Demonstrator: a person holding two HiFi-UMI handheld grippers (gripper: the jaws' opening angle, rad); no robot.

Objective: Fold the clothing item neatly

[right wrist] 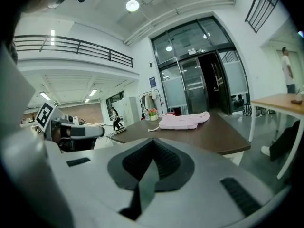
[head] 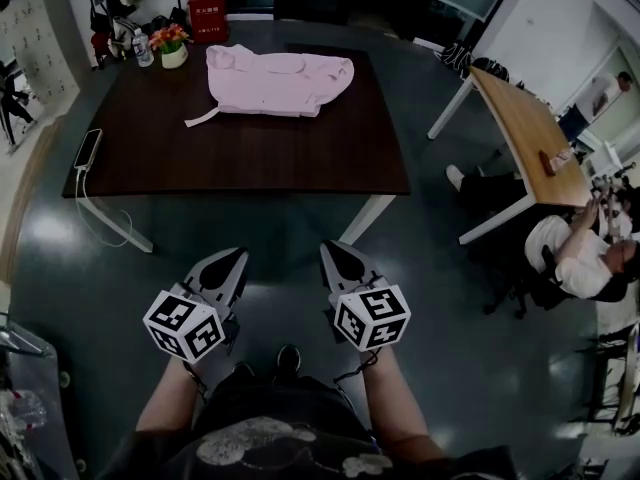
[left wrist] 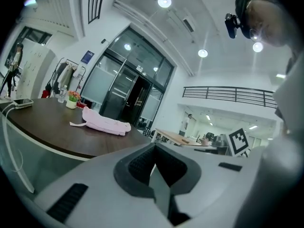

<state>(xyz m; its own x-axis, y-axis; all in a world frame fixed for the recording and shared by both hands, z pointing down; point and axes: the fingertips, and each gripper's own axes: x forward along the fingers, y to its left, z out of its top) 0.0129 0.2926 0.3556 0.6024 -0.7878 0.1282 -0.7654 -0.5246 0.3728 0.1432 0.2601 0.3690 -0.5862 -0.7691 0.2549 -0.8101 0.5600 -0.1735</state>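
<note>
A phone lies at the table's left edge and a flower pot stands at its far left corner. My left gripper hangs over the floor short of the near edge, fingers pressed together on nothing. The pink clothing item lies flat on the far half, its long axis running left to right along the far edge. A narrow strip trails from its left end toward the near edge. I cannot tell which end is the collar. My right gripper points at the table too, fingers pressed together, empty.
</note>
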